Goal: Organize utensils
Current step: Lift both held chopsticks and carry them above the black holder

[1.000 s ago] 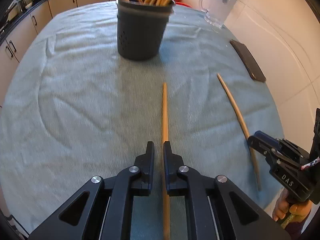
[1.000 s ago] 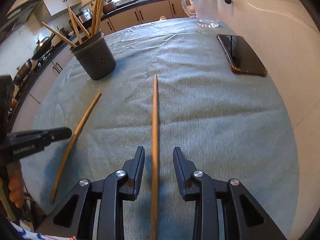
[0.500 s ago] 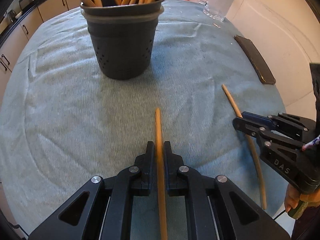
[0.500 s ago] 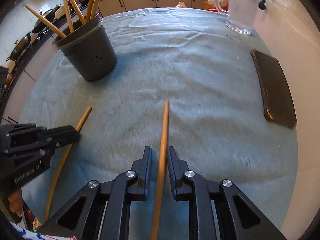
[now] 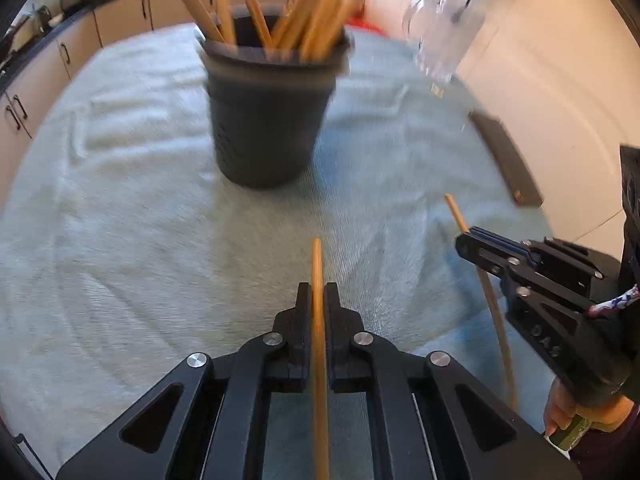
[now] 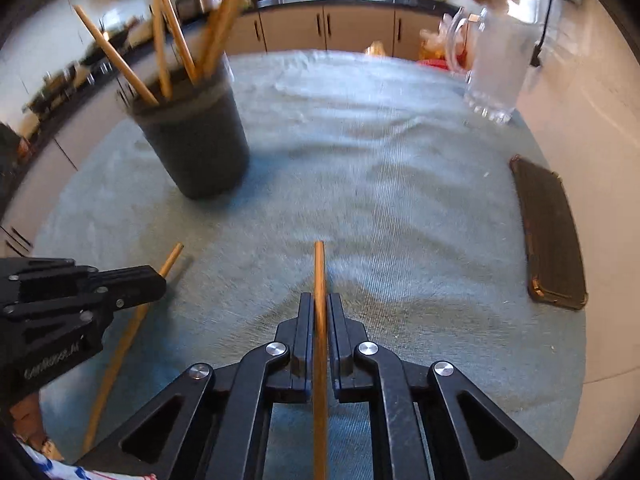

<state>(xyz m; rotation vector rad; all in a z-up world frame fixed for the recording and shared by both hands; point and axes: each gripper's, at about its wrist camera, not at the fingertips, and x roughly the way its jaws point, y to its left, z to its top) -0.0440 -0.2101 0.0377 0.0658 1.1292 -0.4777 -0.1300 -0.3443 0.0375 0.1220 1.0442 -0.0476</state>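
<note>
Left gripper: jaws clenched on a wooden stick, tip pointing at the holder.
Right gripper: jaws clamped on a second stick, also raised off the cloth.
Holder: dark cup, upright on the counter ahead, already crowded with sticks.
Bystanders: phone and glass jug to the right, well apart.
Doing it well: I'd tilt each stick upright, aim for a gap among the others, and drop one at a time so the two grippers don't clash.

Left tool and right tool each clamp 1 stick, level.
</note>
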